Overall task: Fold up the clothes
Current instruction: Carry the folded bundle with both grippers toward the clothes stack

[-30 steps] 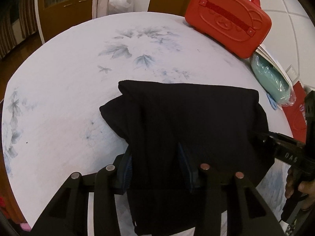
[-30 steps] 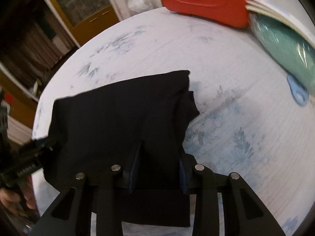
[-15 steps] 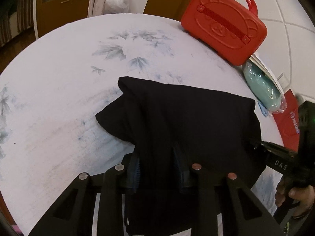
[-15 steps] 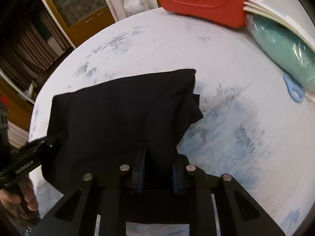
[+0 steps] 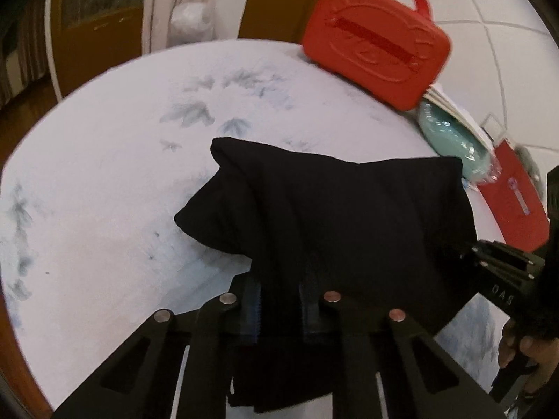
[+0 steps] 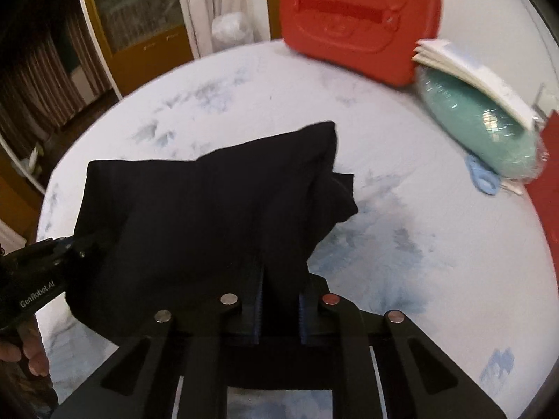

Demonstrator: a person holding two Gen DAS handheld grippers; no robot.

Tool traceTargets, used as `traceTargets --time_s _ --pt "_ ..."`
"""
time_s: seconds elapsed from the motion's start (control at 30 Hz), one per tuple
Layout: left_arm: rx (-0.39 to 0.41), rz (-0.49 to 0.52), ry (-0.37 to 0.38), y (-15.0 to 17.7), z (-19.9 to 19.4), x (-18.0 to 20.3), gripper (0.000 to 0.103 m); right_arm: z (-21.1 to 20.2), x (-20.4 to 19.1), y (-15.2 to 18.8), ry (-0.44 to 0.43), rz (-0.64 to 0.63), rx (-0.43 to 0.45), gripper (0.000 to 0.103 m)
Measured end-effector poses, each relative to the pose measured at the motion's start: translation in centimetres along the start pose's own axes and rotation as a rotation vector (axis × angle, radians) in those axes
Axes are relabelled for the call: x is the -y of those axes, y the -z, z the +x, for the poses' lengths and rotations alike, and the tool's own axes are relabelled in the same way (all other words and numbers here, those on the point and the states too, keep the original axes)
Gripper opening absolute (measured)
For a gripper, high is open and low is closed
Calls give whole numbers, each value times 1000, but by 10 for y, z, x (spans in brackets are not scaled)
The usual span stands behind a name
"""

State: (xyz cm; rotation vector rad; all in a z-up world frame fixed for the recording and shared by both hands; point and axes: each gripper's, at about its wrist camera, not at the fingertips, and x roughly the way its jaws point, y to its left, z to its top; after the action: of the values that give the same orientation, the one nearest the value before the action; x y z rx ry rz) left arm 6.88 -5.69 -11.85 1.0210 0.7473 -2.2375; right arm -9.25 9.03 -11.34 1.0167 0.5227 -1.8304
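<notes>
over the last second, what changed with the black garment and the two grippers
Little changed. Both grippers closed in: the blue pads, spread wider a second ago, now pinch narrow folds of the black folded garment, left gripper and right gripper alike. The garment's near edge is bunched and lifted. The red plastic case and the teal wrapped bundle stayed put.

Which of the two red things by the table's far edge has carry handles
The red case, standing at the far edge with looped handles on top. The other, a flat red bag to its right past the teal bundle, shows none.
</notes>
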Motion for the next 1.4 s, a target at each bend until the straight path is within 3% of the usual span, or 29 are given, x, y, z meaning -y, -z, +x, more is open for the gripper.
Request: traceTargets --time_s 0.33,0.57,0.77,1.03,1.27,1.4 --pt "90 123 100 -11 -87 74 14 -123 28 22 77 52 160 14" --pt "74 236 195 20 -109 156 14 -200 72 71 185 128 191 14" --pt "18 377 310 50 -117 220 14 -251 95 128 307 270 198 14" --pt "-37 627 526 75 -144 303 14 -321 123 203 474 473 211 14" --pt "-23 773 676 94 -197 379 14 -409 133 241 619 592 280 14" --pt "-15 813 752 105 -225 437 15 -463 147 253 707 597 316 14"
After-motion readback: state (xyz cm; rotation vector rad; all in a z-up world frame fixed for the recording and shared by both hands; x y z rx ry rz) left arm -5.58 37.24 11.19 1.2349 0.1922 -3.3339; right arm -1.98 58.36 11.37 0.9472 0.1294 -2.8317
